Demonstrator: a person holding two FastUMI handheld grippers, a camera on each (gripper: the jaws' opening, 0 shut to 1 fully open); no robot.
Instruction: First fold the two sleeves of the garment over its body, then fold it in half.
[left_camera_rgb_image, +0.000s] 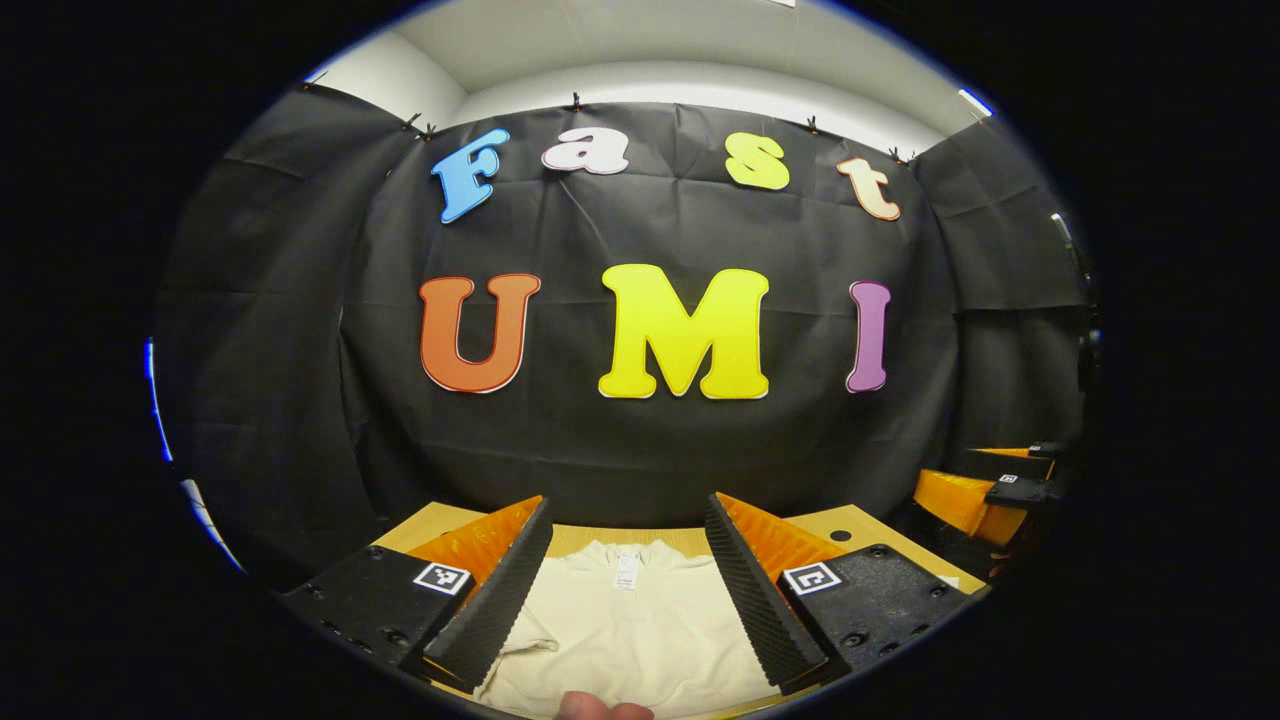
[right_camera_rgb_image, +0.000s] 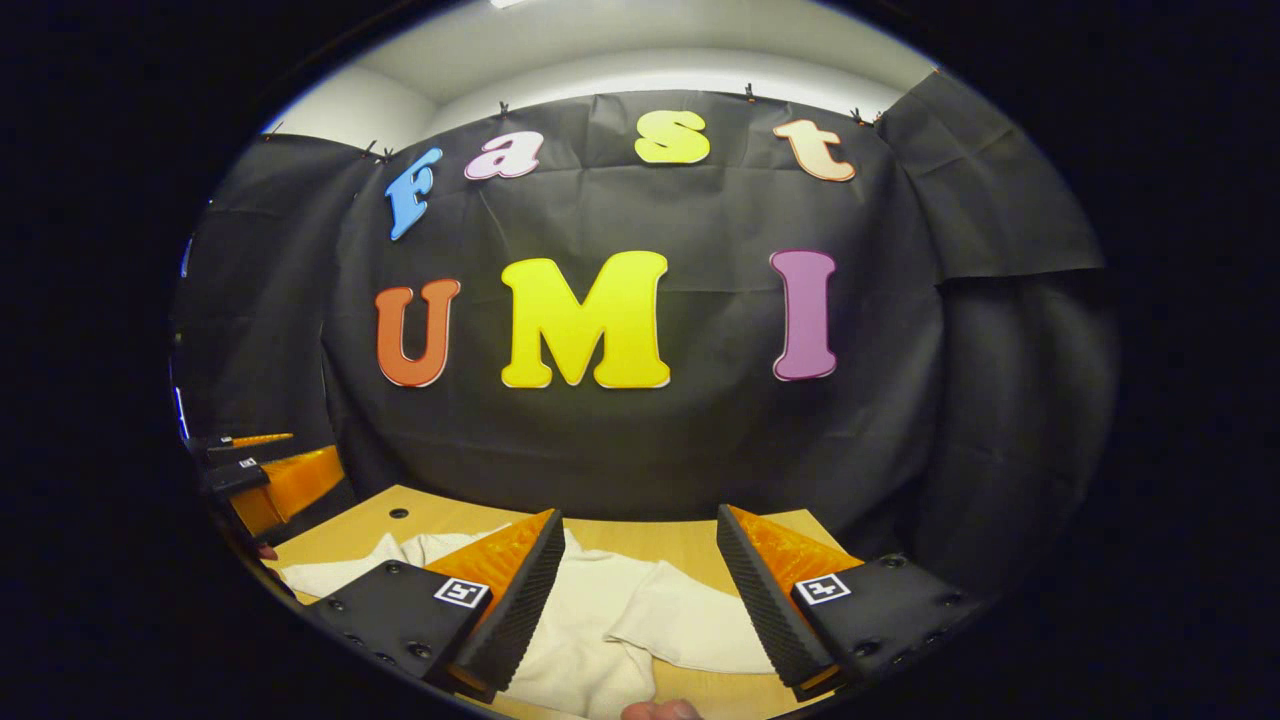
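A cream garment (left_camera_rgb_image: 630, 630) lies flat on the wooden table (left_camera_rgb_image: 860, 525), its collar and neck label (left_camera_rgb_image: 625, 572) pointing away from me. My left gripper (left_camera_rgb_image: 627, 500) hovers open above it, the fingers straddling the collar area without touching the cloth. In the right gripper view the same garment (right_camera_rgb_image: 590, 610) spreads to the left, and one sleeve (right_camera_rgb_image: 700, 620) lies out to the right between the fingers. My right gripper (right_camera_rgb_image: 638, 513) is open over that sleeve and holds nothing.
The right gripper (left_camera_rgb_image: 1005, 490) shows far off at the right of the left gripper view; the left gripper (right_camera_rgb_image: 250, 470) shows far off at the left of the right gripper view. A fingertip (left_camera_rgb_image: 600, 710) peeks in at the bottom. Black cloth walls the table's far edge.
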